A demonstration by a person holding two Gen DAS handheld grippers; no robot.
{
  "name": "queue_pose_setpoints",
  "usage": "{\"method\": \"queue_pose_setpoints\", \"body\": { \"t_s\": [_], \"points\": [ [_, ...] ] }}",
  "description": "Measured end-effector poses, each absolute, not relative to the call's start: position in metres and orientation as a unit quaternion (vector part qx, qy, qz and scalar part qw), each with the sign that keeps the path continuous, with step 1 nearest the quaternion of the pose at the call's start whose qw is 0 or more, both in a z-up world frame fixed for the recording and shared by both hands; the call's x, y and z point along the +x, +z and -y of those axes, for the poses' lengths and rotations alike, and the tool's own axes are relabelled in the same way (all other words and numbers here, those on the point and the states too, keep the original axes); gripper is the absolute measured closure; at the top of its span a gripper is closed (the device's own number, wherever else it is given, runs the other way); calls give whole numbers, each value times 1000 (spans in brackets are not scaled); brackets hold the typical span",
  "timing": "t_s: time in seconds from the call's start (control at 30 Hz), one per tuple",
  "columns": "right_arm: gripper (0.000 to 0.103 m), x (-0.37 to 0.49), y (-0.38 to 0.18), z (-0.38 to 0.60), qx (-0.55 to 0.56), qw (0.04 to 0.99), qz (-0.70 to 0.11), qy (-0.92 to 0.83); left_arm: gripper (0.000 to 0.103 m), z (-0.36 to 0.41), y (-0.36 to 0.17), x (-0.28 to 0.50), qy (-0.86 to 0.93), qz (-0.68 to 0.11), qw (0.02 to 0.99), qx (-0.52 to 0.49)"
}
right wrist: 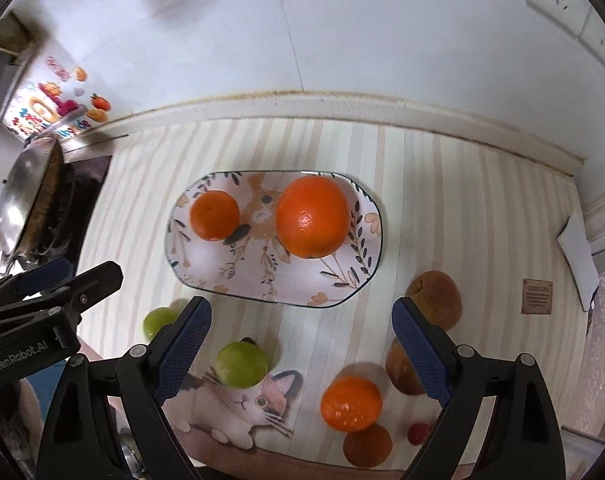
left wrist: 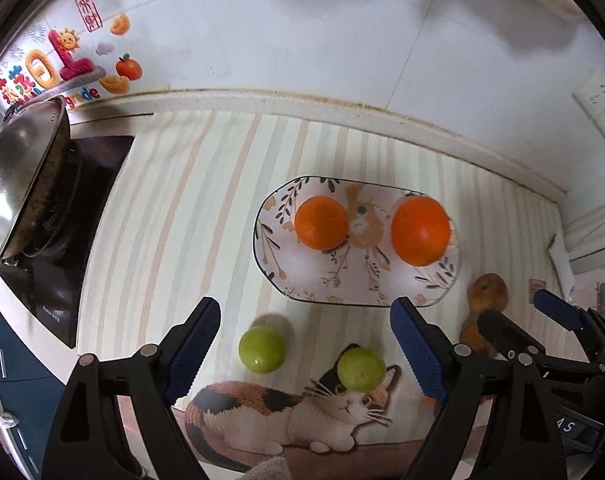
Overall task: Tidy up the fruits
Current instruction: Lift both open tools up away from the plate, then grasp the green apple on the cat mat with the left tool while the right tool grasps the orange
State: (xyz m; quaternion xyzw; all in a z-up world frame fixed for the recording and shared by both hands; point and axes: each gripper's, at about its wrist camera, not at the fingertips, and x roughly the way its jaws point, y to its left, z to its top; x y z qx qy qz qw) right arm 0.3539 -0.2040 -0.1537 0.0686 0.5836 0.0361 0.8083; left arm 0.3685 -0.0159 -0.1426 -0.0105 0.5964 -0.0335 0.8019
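An oval patterned plate holds a small orange and a big orange. Two green fruits lie on the mat in front of it; they show in the right wrist view too. A loose orange, three brown fruits and a small red fruit lie to the right. My left gripper is open and empty above the green fruits. My right gripper is open and empty above the mat.
A striped mat with a cat picture covers the counter. A steel wok sits on a stove at the left. A white tiled wall with a socket runs behind. A white card lies at the right.
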Motion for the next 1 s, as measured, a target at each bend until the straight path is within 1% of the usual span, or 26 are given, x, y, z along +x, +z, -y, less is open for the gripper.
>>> {"method": "queue_pose_setpoints", "body": {
  "t_s": [0.2,0.4,0.63,0.7,0.8,1.0],
  "points": [
    [9,328,-125,202,63,829,-554,37,16,16,-118,346,-33,-573,819,-6],
    [9,312,-108,205,84,837,-540,41,16,19,-102,328,-36,-558,829,-5],
    [9,292,-101,215,124,835,-535,39,16,23,-102,318,-40,-561,827,-8],
    [9,290,-107,223,139,829,-541,33,16,26,-109,317,-42,-569,821,-7],
    [9,284,-132,239,157,811,-563,14,16,33,-127,316,-45,-585,810,3],
    [9,278,-214,269,194,754,-628,-15,16,51,-195,324,-57,-649,758,17]
  ]
}}
